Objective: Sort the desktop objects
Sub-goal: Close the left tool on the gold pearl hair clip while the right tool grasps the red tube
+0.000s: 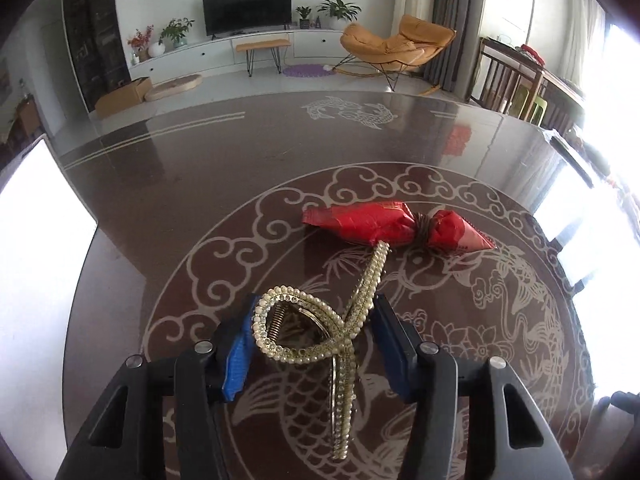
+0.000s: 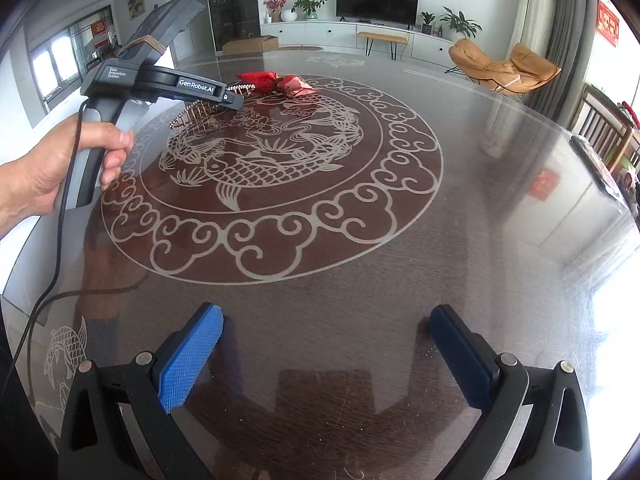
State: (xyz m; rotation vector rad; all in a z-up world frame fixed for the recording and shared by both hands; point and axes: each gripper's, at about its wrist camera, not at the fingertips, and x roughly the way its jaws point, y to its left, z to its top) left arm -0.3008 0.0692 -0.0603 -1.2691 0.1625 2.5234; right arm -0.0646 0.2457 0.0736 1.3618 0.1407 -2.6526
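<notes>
The left gripper (image 1: 312,344) is clamped on the pearl hair clip (image 1: 316,336), apparently mid-carry; the red packet (image 1: 394,227) lies just ahead. Next it needs a set-down spot. The right gripper (image 2: 326,356) is apart, holding nothing.

The left tongs (image 2: 236,100) partly hide the pearl hair clip (image 2: 192,114).

left wrist: close, low | right wrist: farther back | shared: table (image 1: 160,168)

surface: dark glossy table (image 2: 360,280), koi medallion | on it: red wrapped packet (image 1: 394,226)
</notes>
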